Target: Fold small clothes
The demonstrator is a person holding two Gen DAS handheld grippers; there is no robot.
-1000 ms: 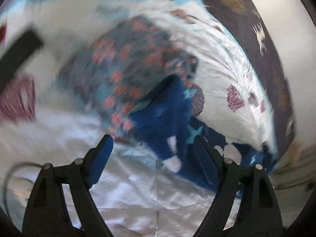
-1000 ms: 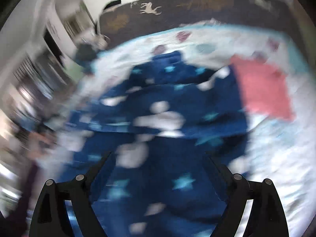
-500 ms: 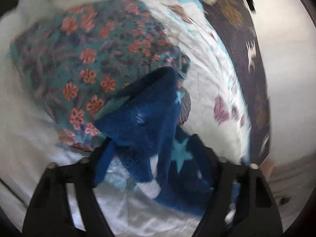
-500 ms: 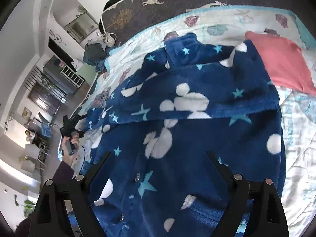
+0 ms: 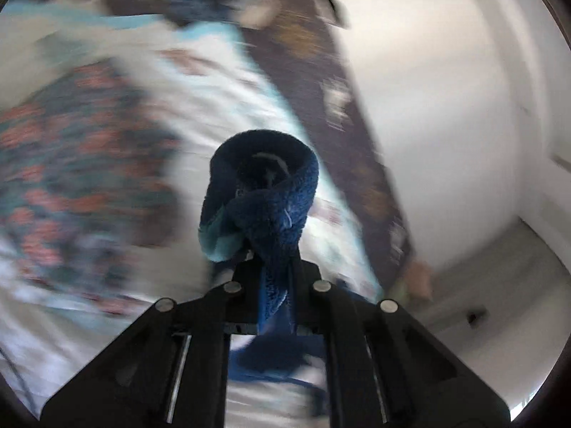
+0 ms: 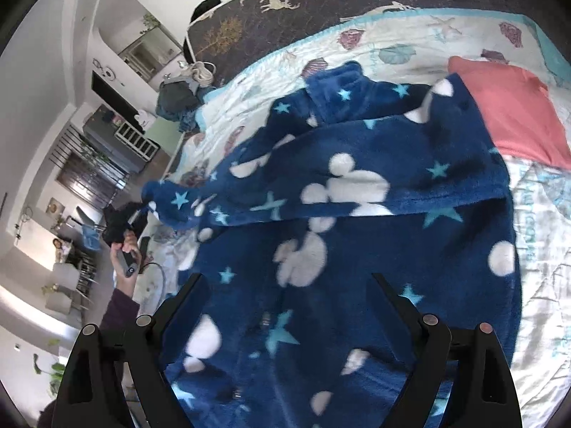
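Left hand-held gripper (image 5: 274,267): jaws clamped on a blue fleece sleeve (image 5: 264,192), cuff bunched just ahead of the tips, raised off the bed (image 5: 214,107). Floral cloth (image 5: 82,164) to its left, blurred. In the right view, a hand (image 6: 123,253) grips that tool's handle at far left. Right hand-held gripper (image 6: 285,285): jaws spread wide, nothing pinched, hovering over the fleece robe (image 6: 357,214), which lies spread under and ahead of it on the quilt. Pink cloth (image 6: 510,114) ahead to its right, touching the robe's edge.
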